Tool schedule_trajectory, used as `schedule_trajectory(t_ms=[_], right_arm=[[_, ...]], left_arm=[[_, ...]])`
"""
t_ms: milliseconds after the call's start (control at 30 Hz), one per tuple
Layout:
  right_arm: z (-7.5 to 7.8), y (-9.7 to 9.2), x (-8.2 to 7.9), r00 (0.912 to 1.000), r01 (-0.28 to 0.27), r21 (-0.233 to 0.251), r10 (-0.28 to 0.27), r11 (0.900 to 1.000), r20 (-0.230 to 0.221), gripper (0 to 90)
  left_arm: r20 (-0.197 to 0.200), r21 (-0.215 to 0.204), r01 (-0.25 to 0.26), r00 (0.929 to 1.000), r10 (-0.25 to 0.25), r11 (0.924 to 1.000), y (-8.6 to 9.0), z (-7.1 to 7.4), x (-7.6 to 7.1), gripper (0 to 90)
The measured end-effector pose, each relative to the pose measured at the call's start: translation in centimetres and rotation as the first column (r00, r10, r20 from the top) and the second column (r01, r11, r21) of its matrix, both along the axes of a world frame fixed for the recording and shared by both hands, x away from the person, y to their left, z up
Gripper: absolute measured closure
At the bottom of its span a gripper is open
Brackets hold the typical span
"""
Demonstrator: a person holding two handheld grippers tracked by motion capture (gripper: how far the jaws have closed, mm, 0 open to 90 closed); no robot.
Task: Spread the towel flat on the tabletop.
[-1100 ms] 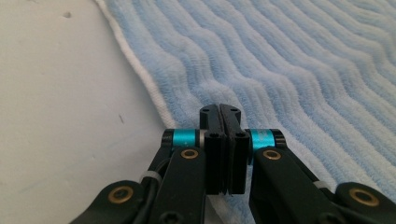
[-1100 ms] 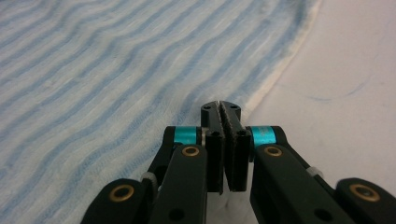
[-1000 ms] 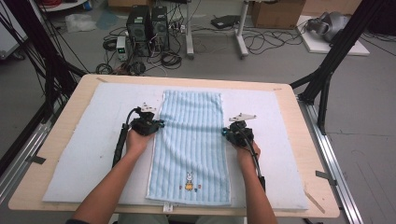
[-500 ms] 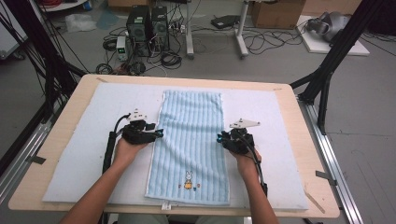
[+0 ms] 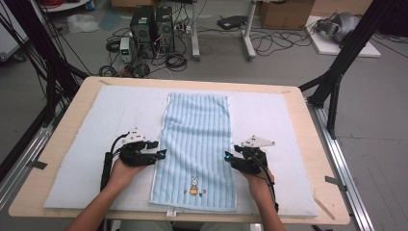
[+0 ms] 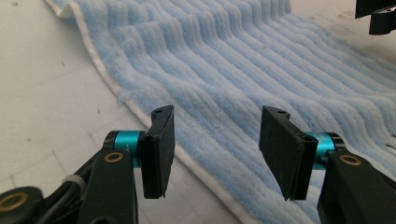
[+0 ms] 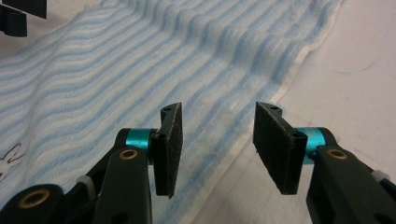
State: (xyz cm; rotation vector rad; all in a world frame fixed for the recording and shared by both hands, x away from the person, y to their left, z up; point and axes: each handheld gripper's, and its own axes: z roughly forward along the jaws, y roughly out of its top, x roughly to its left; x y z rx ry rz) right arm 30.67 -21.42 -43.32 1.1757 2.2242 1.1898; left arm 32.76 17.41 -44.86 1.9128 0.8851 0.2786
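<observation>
A light blue ribbed towel (image 5: pixel 197 134) lies flat and lengthwise on the white mat, with a small rabbit picture (image 5: pixel 194 185) near its front end. My left gripper (image 5: pixel 161 154) hovers at the towel's left hem, and its jaws have just been opening. In the left gripper view the left gripper (image 6: pixel 217 140) stands open above the white hem (image 6: pixel 140 109), pressing on nothing. My right gripper (image 5: pixel 227 157) is at the towel's right hem and has also just been opening. In the right gripper view the right gripper (image 7: pixel 217 135) is open, with the towel's edge (image 7: pixel 280 93) below the gap.
The white mat (image 5: pixel 72 144) covers most of the wooden table (image 5: pixel 308 125). Bare mat lies on both sides of the towel. Black frame legs (image 5: pixel 337 82) stand at the table's sides. Computers (image 5: pixel 151 24) and cables sit on the floor beyond.
Both hands have slid back toward the table's near edge along the towel's sides. Both pairs of jaws, shut at the hems before, now stand open.
</observation>
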Motion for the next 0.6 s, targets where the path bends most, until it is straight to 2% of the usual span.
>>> schedule_trajectory(t_ms=[100, 200, 300, 367, 533, 567, 600], right_arm=[[-0.5, 0.3, -0.5, 0.9993, -0.033, -0.012, 0.032, 0.9994, -0.020, 52.4], [-0.8, 0.5, -0.9, 0.9976, -0.059, -0.031, 0.058, 0.9978, -0.038, 52.6], [-0.8, 0.7, -1.2, 0.9967, -0.074, -0.035, 0.073, 0.9966, -0.034, 52.9], [-0.7, 0.8, -1.4, 0.9962, -0.083, -0.034, 0.082, 0.9960, -0.030, 53.0], [-0.7, 1.2, -1.5, 0.9935, -0.110, -0.024, 0.109, 0.9937, -0.035, 53.0], [-0.7, 1.3, -1.6, 0.9927, -0.117, -0.026, 0.116, 0.9928, -0.032, 53.0], [-0.7, 1.3, -1.6, 0.9920, -0.122, -0.027, 0.121, 0.9922, -0.038, 53.0]], left_arm=[[-0.007, 0.011, 0.022, 0.9997, -0.022, 0.9997, 0.0, 0.0, -0.9, 51.7], [-0.005, 0.001, 0.041, 0.9991, -0.041, 0.9992, 0.2, 0.2, -2.1, 55.7], [0.010, 0.002, 0.089, 0.9959, -0.089, 0.9960, 0.2, 0.2, -3.2, 63.4], [0.001, 0.011, 0.123, 0.9924, -0.123, 0.9923, 0.0, 0.0, -3.7, 66.5], [-0.012, 0.080, 0.165, 0.9862, -0.165, 0.9830, -0.6, -0.2, -3.9, 66.9], [-0.016, 0.104, 0.175, 0.9845, -0.174, 0.9791, -0.8, -0.2, -4.0, 68.3], [-0.016, 0.133, 0.191, 0.9815, -0.190, 0.9726, -1.0, -0.2, -4.1, 75.5]])
